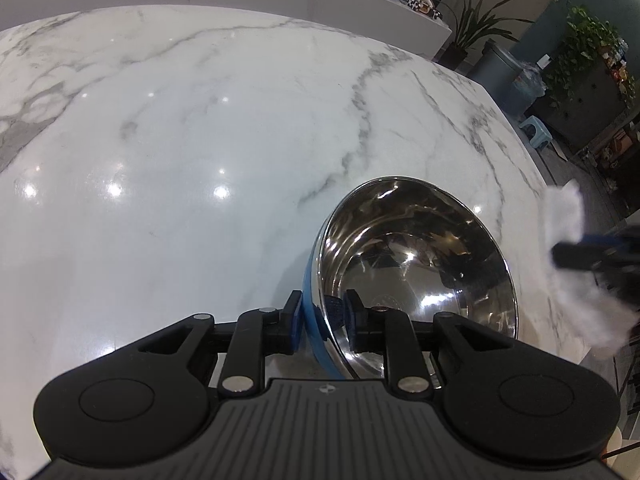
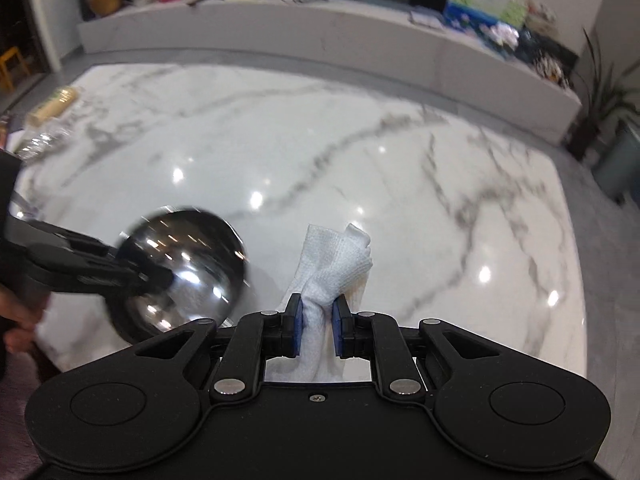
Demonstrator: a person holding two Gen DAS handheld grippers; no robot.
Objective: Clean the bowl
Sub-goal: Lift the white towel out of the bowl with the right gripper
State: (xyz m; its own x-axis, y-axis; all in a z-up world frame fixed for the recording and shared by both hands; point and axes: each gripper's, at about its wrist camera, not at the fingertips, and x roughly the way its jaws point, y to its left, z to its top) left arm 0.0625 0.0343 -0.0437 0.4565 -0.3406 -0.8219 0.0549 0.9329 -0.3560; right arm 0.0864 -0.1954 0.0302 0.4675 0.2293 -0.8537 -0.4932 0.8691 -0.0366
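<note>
A shiny steel bowl point(image 1: 420, 264) with a blue outer band is tilted on its side above the marble table, its hollow facing right. My left gripper point(image 1: 322, 312) is shut on the bowl's near rim, one finger inside and one outside. The same bowl point(image 2: 188, 272) appears blurred at the left of the right wrist view, with the left gripper point(image 2: 156, 276) clamped on it. A white cloth point(image 2: 336, 268) is bunched between the pads of my right gripper point(image 2: 318, 320), which is shut on it, just right of the bowl. From the left wrist view the cloth point(image 1: 568, 216) hangs at the right edge.
The white marble table point(image 2: 360, 152) stretches ahead. A clear bottle with a tan cap point(image 2: 48, 120) lies at its far left corner. A long white counter point(image 2: 280, 36) with boxes runs behind. A grey bin point(image 1: 504, 76), potted plants and a small stool stand beyond the table's right edge.
</note>
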